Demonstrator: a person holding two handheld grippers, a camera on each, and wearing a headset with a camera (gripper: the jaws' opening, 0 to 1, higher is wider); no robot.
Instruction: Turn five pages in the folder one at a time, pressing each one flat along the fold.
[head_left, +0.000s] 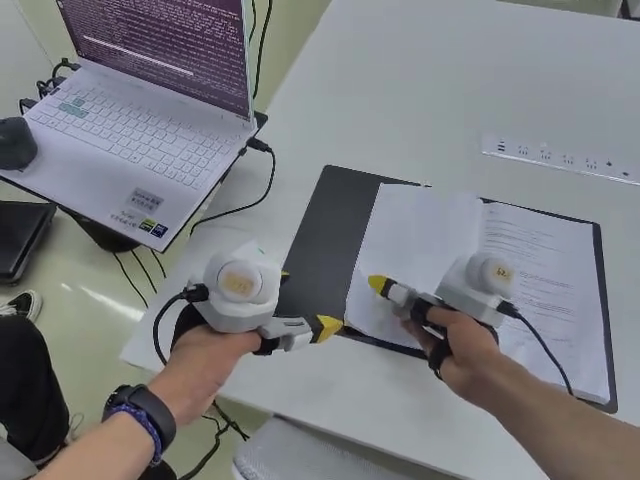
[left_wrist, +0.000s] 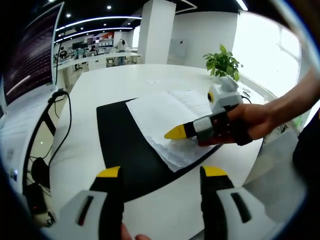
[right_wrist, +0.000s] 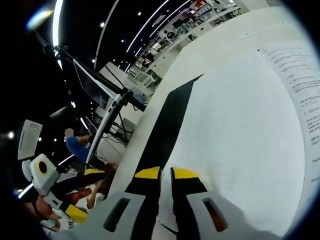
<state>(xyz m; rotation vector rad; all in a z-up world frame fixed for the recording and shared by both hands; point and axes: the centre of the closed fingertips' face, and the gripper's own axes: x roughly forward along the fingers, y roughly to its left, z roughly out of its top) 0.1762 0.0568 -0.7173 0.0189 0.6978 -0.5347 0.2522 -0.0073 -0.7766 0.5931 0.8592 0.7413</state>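
A black folder (head_left: 325, 240) lies open on the white table, with a turned blank page (head_left: 415, 250) on the left and printed pages (head_left: 545, 270) on the right. My right gripper (head_left: 378, 286) is shut, its yellow tips resting low on the turned page by its left edge. In the right gripper view its jaws (right_wrist: 166, 173) stand together over the page edge, beside the black cover (right_wrist: 167, 120). My left gripper (head_left: 328, 327) is open with nothing between its jaws, hovering just off the folder's near left corner. In the left gripper view (left_wrist: 161, 172) it faces the folder (left_wrist: 120, 145) and the right gripper (left_wrist: 175, 132).
An open white laptop (head_left: 140, 120) sits at the left on a lower desk, with a dark mouse (head_left: 15, 143) and cables (head_left: 240, 205) beside it. A socket strip (head_left: 560, 158) is set in the table behind the folder. The table's near edge (head_left: 330, 420) runs under my hands.
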